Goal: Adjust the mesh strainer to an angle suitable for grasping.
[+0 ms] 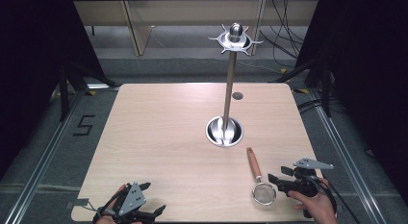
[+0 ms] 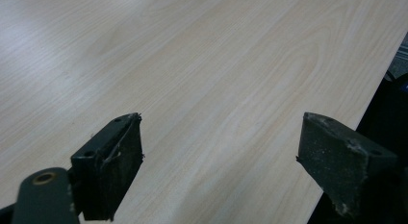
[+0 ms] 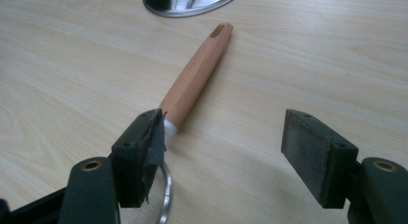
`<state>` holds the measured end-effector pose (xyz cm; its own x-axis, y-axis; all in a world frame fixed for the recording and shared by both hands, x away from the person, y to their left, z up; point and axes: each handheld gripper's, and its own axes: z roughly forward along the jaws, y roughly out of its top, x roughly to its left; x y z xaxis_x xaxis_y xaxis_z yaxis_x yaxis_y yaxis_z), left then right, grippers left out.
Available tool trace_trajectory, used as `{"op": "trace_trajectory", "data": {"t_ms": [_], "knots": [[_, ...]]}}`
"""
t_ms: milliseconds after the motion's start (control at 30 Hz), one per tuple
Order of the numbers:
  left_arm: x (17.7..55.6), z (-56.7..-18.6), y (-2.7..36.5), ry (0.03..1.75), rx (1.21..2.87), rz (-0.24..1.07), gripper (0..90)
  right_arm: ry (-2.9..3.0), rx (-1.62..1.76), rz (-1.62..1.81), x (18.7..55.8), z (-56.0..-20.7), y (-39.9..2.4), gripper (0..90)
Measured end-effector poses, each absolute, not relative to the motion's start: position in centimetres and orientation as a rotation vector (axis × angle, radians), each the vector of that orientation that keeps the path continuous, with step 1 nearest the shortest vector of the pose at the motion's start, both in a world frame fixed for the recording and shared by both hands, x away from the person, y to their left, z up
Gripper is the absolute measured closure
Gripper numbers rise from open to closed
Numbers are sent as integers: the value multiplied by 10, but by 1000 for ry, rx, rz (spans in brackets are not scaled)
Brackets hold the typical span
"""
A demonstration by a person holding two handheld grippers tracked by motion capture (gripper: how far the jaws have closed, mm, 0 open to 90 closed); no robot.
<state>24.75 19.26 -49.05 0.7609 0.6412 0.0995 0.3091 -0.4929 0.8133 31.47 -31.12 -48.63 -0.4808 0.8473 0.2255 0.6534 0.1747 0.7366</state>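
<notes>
Reach-in looks like the step: right gripper, jaws wide and empty, sits just beside 1 wooden-handled strainer lying near the table's front right. Next it must straddle the handle. Left gripper idles, also wide. 1 utensil stand, 2 grippers.

Your desk: pale wood grain | stand: round steel base sits right of centre, upright pole | strainer: lies flat near your right front edge, wooden handle toward the stand | small grey disc: far side
</notes>
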Motion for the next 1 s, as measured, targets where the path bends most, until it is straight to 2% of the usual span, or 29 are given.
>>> {"op": "trace_trajectory", "data": {"t_ms": [200,533,800,833,1000], "knots": [[248,-490,193,700,2116,506,152,2218,1512,1182,312,-484,-309,324],[248,-490,193,713,2124,489,152,2205,1419,1171,319,-482,-313,324],[248,-489,194,709,2154,501,152,2200,1467,1119,324,-477,-302,333],[249,-490,194,709,2150,529,152,2207,1396,1110,328,-476,-303,336],[249,-490,193,710,2140,510,153,2234,1363,1108,332,-471,-286,336]]}}
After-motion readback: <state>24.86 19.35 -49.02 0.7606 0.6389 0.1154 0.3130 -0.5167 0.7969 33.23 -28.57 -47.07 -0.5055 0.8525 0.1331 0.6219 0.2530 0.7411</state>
